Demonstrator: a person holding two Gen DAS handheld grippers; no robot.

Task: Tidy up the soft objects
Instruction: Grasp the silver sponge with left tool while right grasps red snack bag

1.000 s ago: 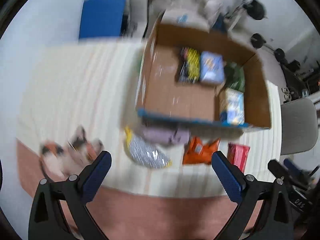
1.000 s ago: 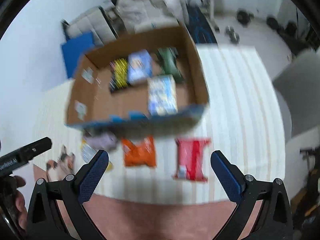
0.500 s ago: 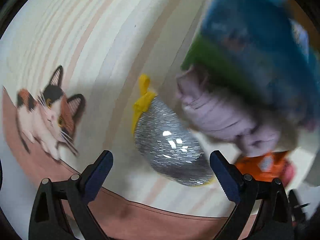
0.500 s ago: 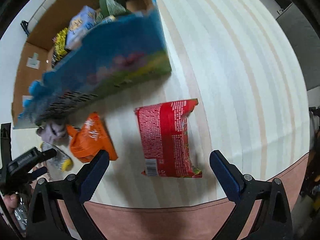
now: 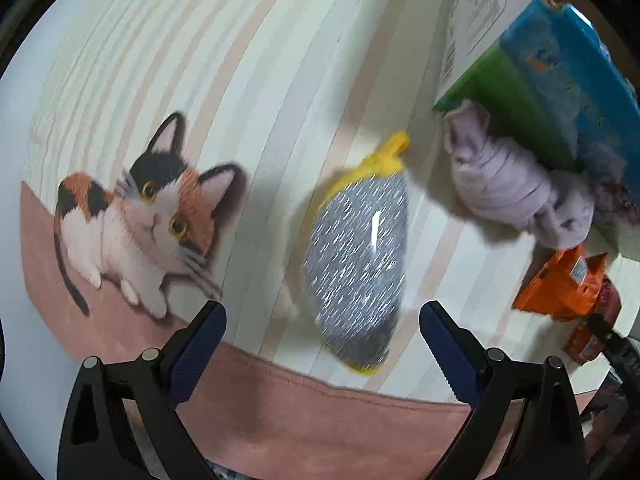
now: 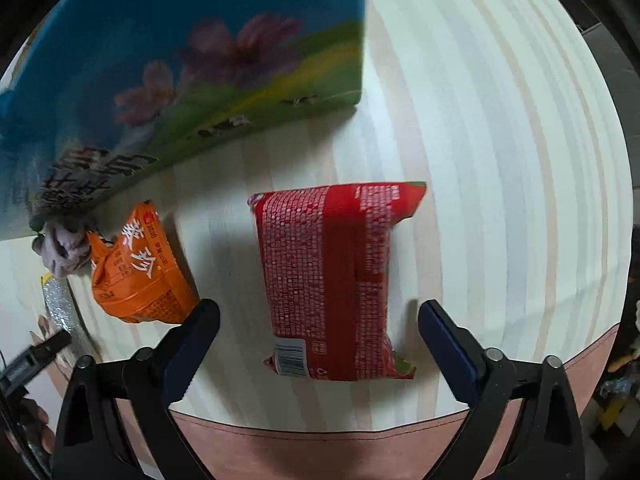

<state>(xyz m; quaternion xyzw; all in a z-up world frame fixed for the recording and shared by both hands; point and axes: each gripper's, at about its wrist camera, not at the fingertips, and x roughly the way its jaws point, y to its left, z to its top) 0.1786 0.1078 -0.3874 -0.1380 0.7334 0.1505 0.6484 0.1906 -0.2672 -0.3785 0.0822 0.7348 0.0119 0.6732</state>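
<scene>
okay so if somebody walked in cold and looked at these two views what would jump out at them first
Probably the calico cat picture printed on the striped mat, left of the glittery silver pouch lying between the open left gripper fingers. In the right view, the red packet lies flat ahead of the open right gripper, beside an orange packet.

Cream striped mat with pink border, printed calico cat near its edge, possibly a dark chair leg beyond, blurred.

Bright, even indoor light. Soft shadows fall left of the red packet and silver pouch, which shows glare streaks. Motion blur smears the box. Fisheye bending, dark corners.
</scene>
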